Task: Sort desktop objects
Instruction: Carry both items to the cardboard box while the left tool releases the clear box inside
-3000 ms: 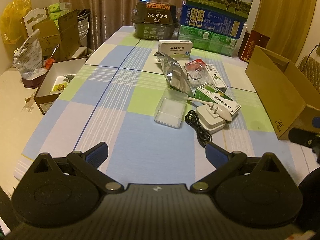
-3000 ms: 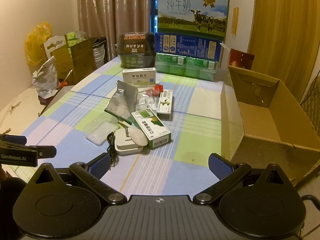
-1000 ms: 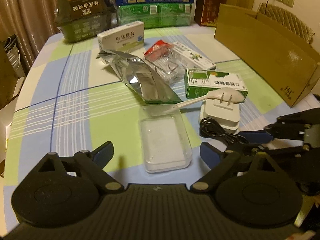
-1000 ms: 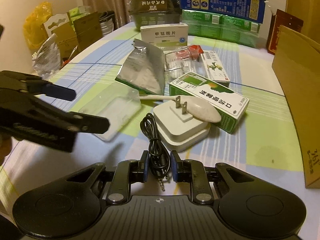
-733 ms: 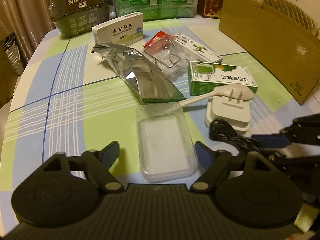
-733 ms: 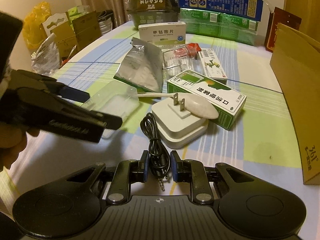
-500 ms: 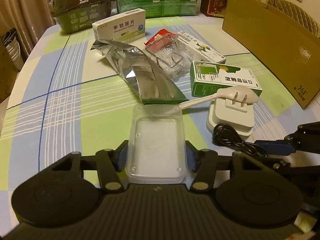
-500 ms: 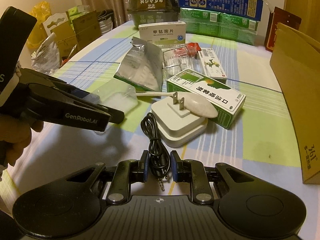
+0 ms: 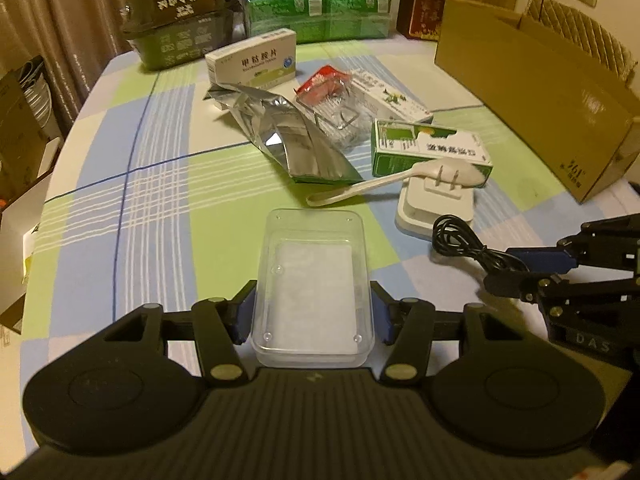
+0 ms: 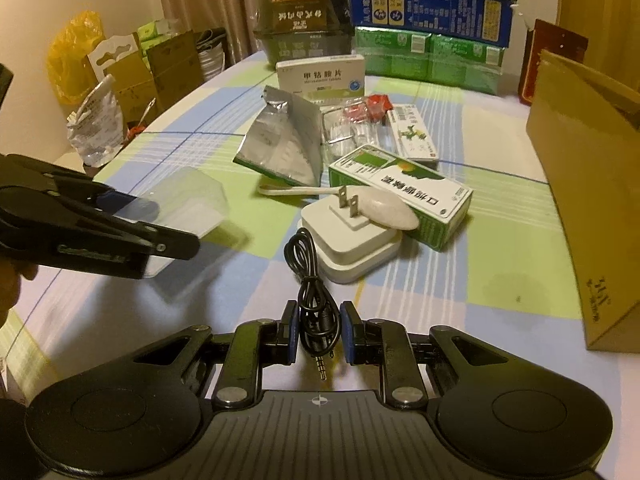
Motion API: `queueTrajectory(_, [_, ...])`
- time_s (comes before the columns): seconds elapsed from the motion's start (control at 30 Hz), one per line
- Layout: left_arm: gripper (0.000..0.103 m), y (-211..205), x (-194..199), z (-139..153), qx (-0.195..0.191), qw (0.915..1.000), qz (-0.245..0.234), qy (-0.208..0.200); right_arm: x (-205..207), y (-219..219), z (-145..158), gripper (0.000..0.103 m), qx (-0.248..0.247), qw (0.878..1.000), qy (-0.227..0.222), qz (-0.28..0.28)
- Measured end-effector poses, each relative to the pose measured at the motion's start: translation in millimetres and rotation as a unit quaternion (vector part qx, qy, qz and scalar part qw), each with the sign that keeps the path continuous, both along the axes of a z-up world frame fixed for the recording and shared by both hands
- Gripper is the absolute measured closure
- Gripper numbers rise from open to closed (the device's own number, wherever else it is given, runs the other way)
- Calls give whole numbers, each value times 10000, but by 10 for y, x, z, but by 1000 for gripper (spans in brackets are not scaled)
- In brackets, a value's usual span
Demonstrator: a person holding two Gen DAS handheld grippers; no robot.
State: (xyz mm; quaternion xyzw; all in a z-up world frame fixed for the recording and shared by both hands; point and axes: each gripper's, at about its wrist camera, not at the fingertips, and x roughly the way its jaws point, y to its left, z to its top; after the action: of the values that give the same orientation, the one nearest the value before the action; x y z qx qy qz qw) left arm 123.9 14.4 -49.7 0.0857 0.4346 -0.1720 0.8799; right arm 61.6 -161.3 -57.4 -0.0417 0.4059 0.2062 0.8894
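Note:
My left gripper point(image 9: 312, 314) is shut on a clear plastic box point(image 9: 314, 284) and holds it just above the checked tablecloth point(image 9: 160, 200); the box also shows in the right wrist view point(image 10: 188, 208). My right gripper point(image 10: 319, 332) is shut on a coiled black audio cable point(image 10: 310, 276), also seen in the left wrist view point(image 9: 472, 246). Beyond lie a white charger point(image 10: 352, 240), a white spoon point(image 10: 384, 208), a green medicine box point(image 10: 404, 188), a silver foil pouch point(image 10: 288, 148) and a white pill box point(image 10: 322, 78).
An open cardboard box point(image 10: 584, 176) stands at the table's right edge. Milk cartons point(image 10: 428, 32) and a dark container point(image 10: 304, 20) line the far edge. A clear packet with red contents point(image 10: 356, 120) and a narrow white box point(image 10: 414, 138) lie mid-table. Bags and cartons point(image 10: 120, 76) stand on the floor to the left.
My left gripper closed on the clear box and lifted it slightly. My right gripper stays shut on the cable and has raised it a little off the table.

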Motion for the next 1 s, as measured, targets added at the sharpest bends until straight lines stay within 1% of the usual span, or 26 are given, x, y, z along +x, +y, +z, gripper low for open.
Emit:
queueTrajectory(0.2, [52,-27,-193,191,-65,9998,183,-7,-113,-125,174,85,34,9999,-115,-98])
queueTrajectory(0.4, [52,-162,-419,424,-169,9993,313,-63,-258,-293,474,85,137,9990,-343,-238])
queueTrajectory(0.63, [52,-450,-706,716,-309,9985,410,-175,-429,-594,826,85,288,9966,-599,-478])
queueTrajectory(0.73, [52,-601,-811,834,-384,9982,378,-255,-500,-757,958,85,324,9951,-708,-605])
queueTrajectory(1.0, [52,-1024,-894,1082,-467,9979,211,-403,-596,-1249,1222,85,406,9894,-957,-1014])
